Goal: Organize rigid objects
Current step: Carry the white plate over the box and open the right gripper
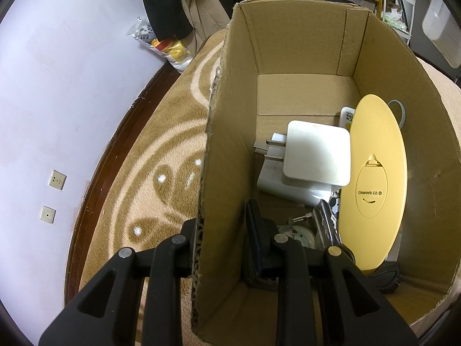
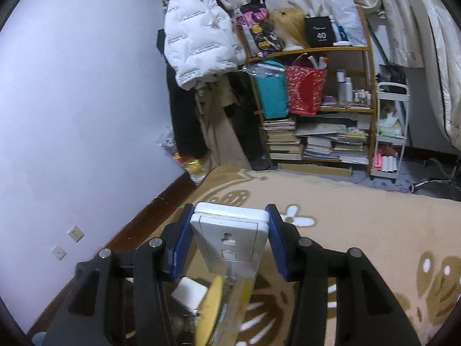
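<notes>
A tall open cardboard box [image 1: 299, 37] stands on the patterned carpet. My left gripper [image 1: 222, 227] is shut on the box's left wall, one finger outside and one inside. Inside lie two stacked white plug adapters [image 1: 314, 152], a yellow oval Sanrio case [image 1: 374, 178] leaning on the right wall, and small metal and round items near the front. My right gripper [image 2: 229, 225] is shut on a flat white rectangular device [image 2: 230, 236], held between its blue pads [image 2: 180, 248] in the air. Blurred below it are the yellow case [image 2: 210, 308] and a white adapter [image 2: 188, 291].
The tan carpet [image 2: 360, 216] spreads right of the box. A lilac wall [image 1: 57, 86] with two sockets [image 1: 57, 179] runs along the left. A bamboo shelf [image 2: 317, 109] with bags and books, hanging jackets [image 2: 198, 37] and a white cart [image 2: 389, 132] stand at the back.
</notes>
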